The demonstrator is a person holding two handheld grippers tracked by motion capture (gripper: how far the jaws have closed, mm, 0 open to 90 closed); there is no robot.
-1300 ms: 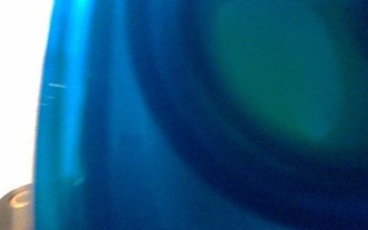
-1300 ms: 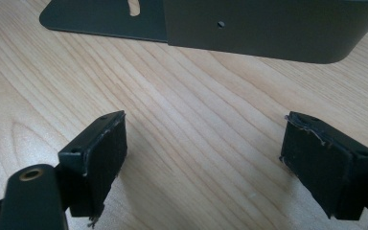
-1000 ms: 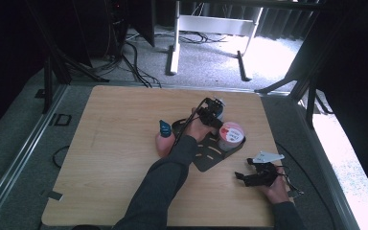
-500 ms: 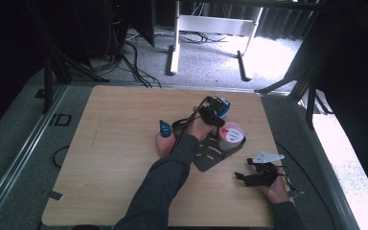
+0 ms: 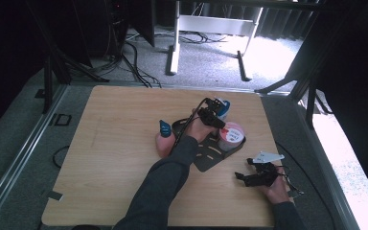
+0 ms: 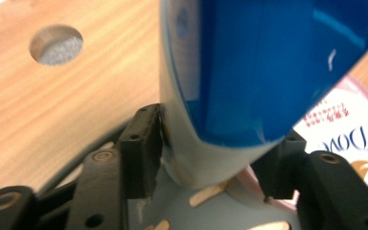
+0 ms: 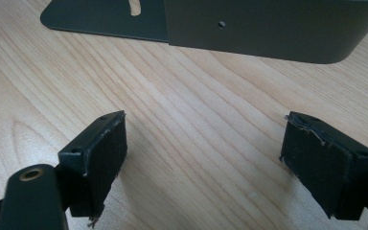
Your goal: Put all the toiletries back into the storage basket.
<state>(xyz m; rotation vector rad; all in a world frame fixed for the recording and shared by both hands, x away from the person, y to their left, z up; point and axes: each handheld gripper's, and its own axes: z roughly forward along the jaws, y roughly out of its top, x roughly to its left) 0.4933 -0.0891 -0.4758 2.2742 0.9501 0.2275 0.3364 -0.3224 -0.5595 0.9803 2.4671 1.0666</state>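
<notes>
The blue bottle (image 6: 249,72) is standing in the black rack (image 5: 211,153) beside a Dove jar (image 5: 231,135), between the left tongs (image 5: 213,115), whose jaws have just been opening (forearm reaching across the counter (image 5: 115,129)). Right tongs (image 5: 256,176) are resting spread.

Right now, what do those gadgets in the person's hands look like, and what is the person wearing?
Each hand holds a black two-jaw gripper. The left gripper trails a thin black cable. The right gripper carries a pale grey three-cornered plate on top. Up close, its flat black pads are rectangular with frayed edges. The person wears a dark grey long sleeve.
</notes>
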